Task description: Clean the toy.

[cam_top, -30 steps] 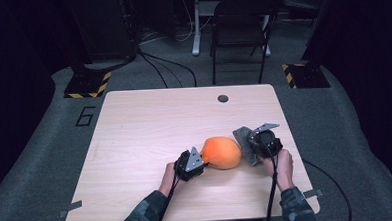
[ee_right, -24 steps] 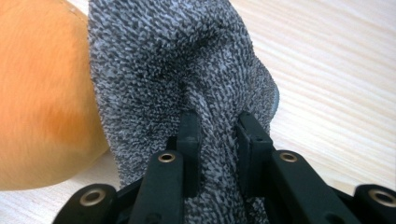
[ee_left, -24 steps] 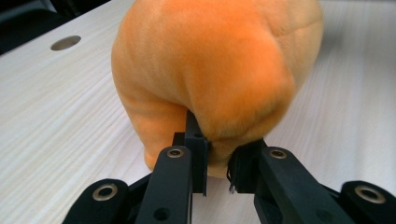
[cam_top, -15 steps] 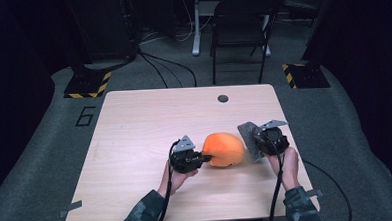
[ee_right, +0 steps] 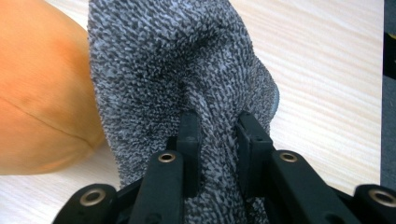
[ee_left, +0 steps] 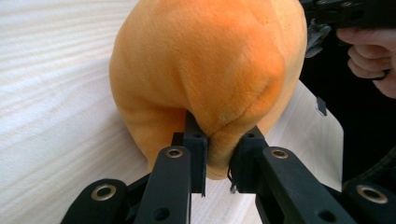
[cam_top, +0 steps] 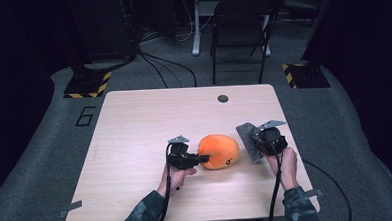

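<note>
Near the worktop's [cam_top: 134, 123] front edge, the left tool [cam_top: 196, 159] pinches a fold of an orange plush [cam_top: 219, 150] resting on the wood. Just right of it, the right tool [cam_top: 253, 142] grips a grey cloth [cam_top: 246, 138] held upright. Likely next: bring cloth against plush, keeping both grips firm.

Bright lit table [cam_top: 135, 133], dark murky surroundings.

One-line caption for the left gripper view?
Left claw pinches a fold of the round orange plush toy resting on the pale wooden table.
</note>
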Available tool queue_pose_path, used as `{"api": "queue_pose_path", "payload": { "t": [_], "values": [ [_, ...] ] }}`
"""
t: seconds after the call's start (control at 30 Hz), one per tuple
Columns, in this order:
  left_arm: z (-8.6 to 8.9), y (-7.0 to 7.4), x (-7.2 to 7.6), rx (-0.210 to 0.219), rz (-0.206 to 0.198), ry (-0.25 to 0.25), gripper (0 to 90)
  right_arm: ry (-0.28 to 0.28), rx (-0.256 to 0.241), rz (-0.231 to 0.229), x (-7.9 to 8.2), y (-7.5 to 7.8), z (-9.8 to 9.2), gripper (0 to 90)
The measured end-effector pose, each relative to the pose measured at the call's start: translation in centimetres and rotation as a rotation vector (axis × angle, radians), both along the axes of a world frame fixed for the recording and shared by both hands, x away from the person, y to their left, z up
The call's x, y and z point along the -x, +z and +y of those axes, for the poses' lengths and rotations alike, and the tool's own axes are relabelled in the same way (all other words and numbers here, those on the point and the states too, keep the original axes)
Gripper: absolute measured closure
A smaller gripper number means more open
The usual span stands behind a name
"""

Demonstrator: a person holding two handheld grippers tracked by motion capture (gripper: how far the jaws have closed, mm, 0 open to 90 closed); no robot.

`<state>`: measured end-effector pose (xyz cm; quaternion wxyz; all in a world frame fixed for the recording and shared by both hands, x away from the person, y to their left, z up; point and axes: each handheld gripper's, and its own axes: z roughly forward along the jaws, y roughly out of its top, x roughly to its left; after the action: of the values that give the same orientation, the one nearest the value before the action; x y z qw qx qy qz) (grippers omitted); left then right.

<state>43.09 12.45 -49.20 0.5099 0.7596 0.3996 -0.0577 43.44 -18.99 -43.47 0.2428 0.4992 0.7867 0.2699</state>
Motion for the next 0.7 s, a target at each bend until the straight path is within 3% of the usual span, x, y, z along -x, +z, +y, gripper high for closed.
{"api": "queue_pose_path", "payload": {
  "t": [0.17, 0.4, 0.6, 0.7],
  "values": [
    [-0.3, 0.2, 0.2, -0.002, -0.005, 0.012, 78.2, 0.038, -0.045, -0.043, 1.0, 2.2, 1.3, 73.9],
    [-0.7, 0.6, 0.5, -0.038, -0.044, 0.013, 77.0, 0.186, -0.084, -0.112, 3.2, 5.3, 5.6, 73.5],
    [-1.1, 0.9, 0.9, -0.057, -0.072, 0.008, 76.4, 0.279, -0.083, -0.095, 3.8, 5.2, 8.6, 73.2],
    [-1.2, 0.9, 0.9, -0.065, -0.084, -0.004, 76.4, 0.287, -0.082, -0.095, 4.0, 4.8, 9.5, 73.1]
  ]
}}
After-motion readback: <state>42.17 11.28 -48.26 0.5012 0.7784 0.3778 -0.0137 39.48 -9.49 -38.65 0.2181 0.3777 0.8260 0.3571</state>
